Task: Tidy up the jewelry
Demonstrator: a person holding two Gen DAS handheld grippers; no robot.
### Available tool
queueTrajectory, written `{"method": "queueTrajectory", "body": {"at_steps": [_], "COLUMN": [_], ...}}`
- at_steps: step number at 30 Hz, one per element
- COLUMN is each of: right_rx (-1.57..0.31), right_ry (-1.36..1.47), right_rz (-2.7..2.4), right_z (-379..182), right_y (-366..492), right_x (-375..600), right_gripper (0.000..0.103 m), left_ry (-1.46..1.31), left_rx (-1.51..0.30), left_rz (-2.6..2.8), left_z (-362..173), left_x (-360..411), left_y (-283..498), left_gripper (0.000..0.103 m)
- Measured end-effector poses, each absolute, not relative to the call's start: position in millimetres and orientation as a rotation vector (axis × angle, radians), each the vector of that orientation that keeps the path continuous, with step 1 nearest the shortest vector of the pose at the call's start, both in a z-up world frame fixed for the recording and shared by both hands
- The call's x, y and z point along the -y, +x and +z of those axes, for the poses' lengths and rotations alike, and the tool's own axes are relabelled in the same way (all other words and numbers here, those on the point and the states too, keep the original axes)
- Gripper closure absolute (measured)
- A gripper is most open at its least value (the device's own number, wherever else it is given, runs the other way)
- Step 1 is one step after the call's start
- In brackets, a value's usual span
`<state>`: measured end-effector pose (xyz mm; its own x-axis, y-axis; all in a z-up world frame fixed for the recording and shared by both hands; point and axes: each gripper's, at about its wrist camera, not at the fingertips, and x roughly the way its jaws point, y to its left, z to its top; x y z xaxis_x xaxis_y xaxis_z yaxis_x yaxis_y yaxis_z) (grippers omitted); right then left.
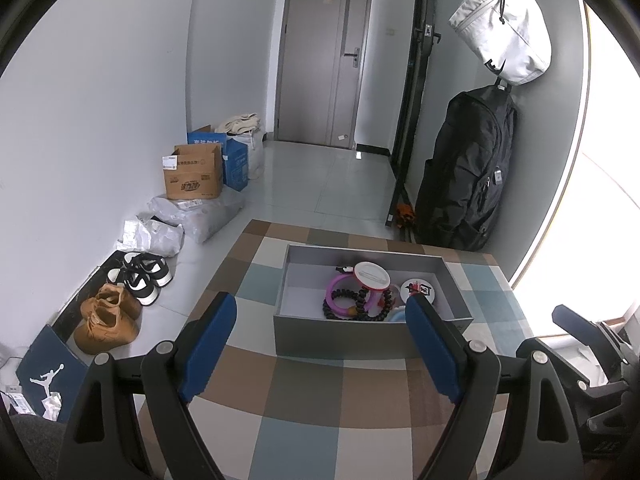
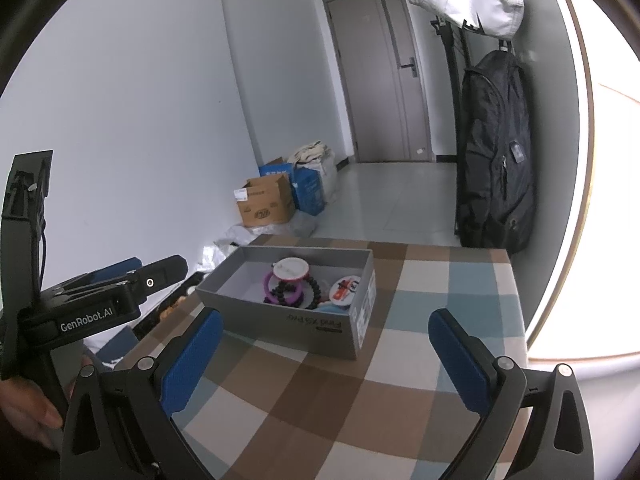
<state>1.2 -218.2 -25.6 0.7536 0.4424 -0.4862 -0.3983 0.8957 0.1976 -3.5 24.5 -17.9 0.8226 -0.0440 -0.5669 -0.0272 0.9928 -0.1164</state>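
Jewelry (image 1: pixel 360 298) fills the grey box (image 1: pixel 344 338) at frame centre; left gripper (image 1: pixel 320 344) and right gripper (image 2: pixel 326 364) released, empty.

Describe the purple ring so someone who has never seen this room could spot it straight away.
Find the checked tablecloth, then the open grey box sitting on it. Inside, the purple ring lies toward the left, tangled with a black beaded bracelet; it is the only smooth purple hoop there.
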Motion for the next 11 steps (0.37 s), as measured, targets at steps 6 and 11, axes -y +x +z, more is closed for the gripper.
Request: {"method": "queueTrajectory", "body": {"at_steps": [6, 11], "right_rx": [-0.554, -0.555], "right_ry": [0.087, 0.086], "right_rz": [0.459, 0.458], "right_z": [-25.8, -26.3], "right_y": [0.8, 1.2], "right_x": [217.8, 217.5], "right_gripper": [0.000, 0.000], "left_ry": [-0.126, -0.138], "left_rx": [-0.618, -0.622], "left_rz": [-0.026, -0.057], "left_z": [-19.0, -19.0], "left_x": [-22.9, -22.3], "left_y": [-2.3, -1.2], "left_gripper": [0.020, 0.020]}}
